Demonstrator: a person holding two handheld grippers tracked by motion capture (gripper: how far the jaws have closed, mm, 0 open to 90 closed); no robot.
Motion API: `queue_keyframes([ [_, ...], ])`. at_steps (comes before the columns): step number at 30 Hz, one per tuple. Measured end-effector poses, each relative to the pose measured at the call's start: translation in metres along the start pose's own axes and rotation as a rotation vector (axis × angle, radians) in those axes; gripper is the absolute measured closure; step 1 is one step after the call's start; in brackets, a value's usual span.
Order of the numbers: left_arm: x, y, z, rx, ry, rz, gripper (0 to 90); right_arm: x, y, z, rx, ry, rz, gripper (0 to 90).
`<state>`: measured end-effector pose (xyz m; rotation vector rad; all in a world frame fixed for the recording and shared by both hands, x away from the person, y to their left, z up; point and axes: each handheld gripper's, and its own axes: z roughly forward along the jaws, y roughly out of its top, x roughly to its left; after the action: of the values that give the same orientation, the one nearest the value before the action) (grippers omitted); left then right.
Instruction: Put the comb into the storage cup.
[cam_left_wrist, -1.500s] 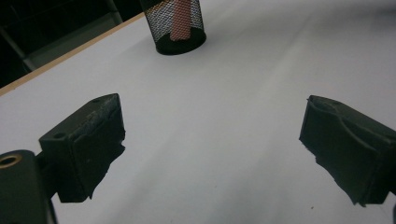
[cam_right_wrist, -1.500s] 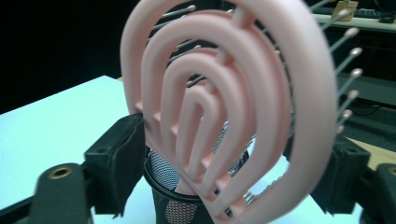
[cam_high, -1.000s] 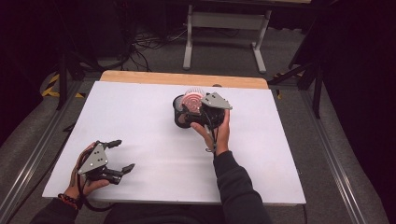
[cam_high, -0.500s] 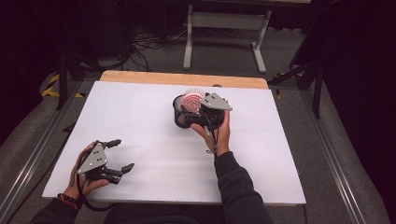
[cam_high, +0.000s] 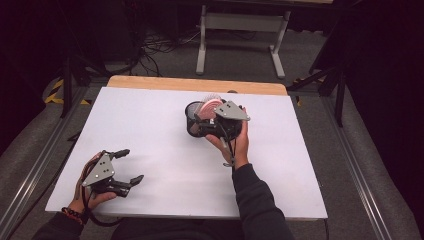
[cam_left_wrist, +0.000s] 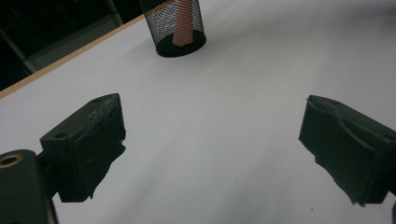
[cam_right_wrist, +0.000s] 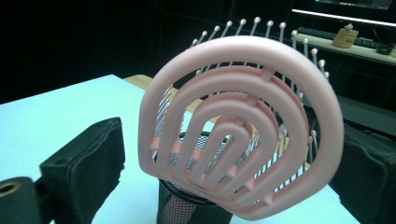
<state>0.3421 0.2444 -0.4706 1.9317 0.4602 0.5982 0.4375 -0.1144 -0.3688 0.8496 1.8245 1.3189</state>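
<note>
Presently the pink hairbrush stands handle-down in the black mesh cup at the far middle of the white table, its round vented head and ball-tipped bristles rising above the rim. The right gripper sits at the cup; in the right gripper view its jaws stand wide on either side of the brush head, touching nothing that can be confirmed. The left gripper rests near the table's near-left corner, well apart, jaws likewise spread and empty.

Judgement: the brush appears seated, so the step in hand is the release. To do it well, draw the right gripper straight back and up, keeping both jaws off the bristles so the light cup is not tipped.

No brand, label or legible writing is found on brush, cup or grippers.
</note>
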Motion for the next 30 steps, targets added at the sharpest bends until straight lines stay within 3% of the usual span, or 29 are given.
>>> queue_keyframes([
  [30,0.000,0.000,0.000,0.000,0.000,0.001,7.8,-0.002,0.006,-0.016,-0.013,-0.013,-0.032,6.7],
])
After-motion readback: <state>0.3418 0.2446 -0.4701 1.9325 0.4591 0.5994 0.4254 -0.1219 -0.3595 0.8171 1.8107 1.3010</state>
